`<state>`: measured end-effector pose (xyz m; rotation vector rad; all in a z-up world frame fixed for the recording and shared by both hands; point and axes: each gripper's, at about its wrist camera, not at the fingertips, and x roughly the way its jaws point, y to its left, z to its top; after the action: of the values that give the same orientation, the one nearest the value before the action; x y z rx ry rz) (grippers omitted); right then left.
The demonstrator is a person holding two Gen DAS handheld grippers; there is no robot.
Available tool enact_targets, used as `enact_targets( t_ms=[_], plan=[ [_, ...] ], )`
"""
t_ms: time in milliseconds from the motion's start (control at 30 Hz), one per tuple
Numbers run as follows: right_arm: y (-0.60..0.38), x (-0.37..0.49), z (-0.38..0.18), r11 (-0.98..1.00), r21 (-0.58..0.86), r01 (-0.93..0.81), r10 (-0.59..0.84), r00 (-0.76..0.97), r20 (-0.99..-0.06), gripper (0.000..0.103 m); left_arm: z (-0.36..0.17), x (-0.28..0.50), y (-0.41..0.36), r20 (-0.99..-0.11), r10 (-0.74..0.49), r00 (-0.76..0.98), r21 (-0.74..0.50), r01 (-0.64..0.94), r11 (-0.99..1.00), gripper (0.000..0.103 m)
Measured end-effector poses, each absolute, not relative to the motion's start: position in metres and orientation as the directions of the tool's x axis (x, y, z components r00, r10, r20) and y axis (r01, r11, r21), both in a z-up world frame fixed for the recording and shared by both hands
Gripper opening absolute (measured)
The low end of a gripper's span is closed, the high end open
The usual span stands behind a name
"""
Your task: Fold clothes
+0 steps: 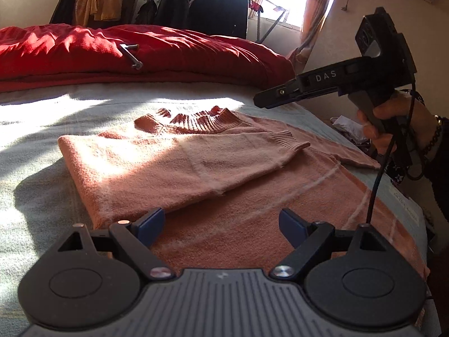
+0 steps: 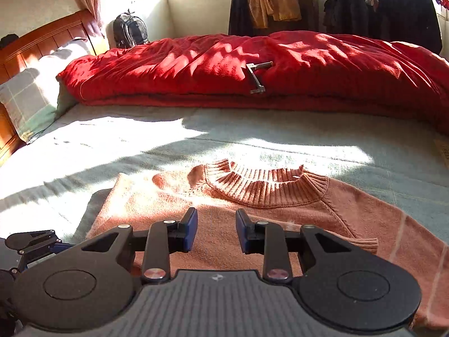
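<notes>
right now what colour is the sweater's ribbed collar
Salmon pink, like the rest of the sweater; its ribbed collar shows best in the right wrist view.

We see a salmon-pink knitted sweater (image 2: 280, 216) with a ribbed collar and thin pale lines crossing its body. It lies on a pale grey-green bed sheet (image 2: 168, 146). Behind it we find a bright red duvet (image 2: 196, 64). The pillow (image 2: 31, 101) is grey-green with a light check pattern, the headboard (image 2: 42, 42) reddish-brown wood. Both the left gripper (image 1: 221, 226) and the right gripper (image 2: 216, 230) are black with blue pads. Mustard-yellow garments (image 2: 273, 5) hang over a dark one.
</notes>
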<state>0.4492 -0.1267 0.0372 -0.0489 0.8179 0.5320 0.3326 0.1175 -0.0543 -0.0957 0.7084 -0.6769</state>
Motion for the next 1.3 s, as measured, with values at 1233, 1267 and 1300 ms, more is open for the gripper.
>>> enact_targets(
  t_ms=[1233,1267,1300],
  plan=[
    [0.037,0.473,-0.034,0.534,0.017,-0.846,0.511,0.306,-0.803,0.033,-0.067,0.307,0.126,-0.658,-0.527,0.538,-0.073,0.651,0.755,0.089],
    [0.04,0.472,-0.04,0.532,0.015,-0.847,0.505,0.303,-0.808,0.033,-0.067,0.307,0.127,-0.658,-0.528,0.537,-0.074,0.651,0.755,0.089],
    [0.042,0.472,-0.046,0.529,0.014,-0.848,0.5,0.299,-0.813,0.034,-0.067,0.307,0.127,-0.659,-0.528,0.536,-0.075,0.652,0.755,0.089]
  ],
)
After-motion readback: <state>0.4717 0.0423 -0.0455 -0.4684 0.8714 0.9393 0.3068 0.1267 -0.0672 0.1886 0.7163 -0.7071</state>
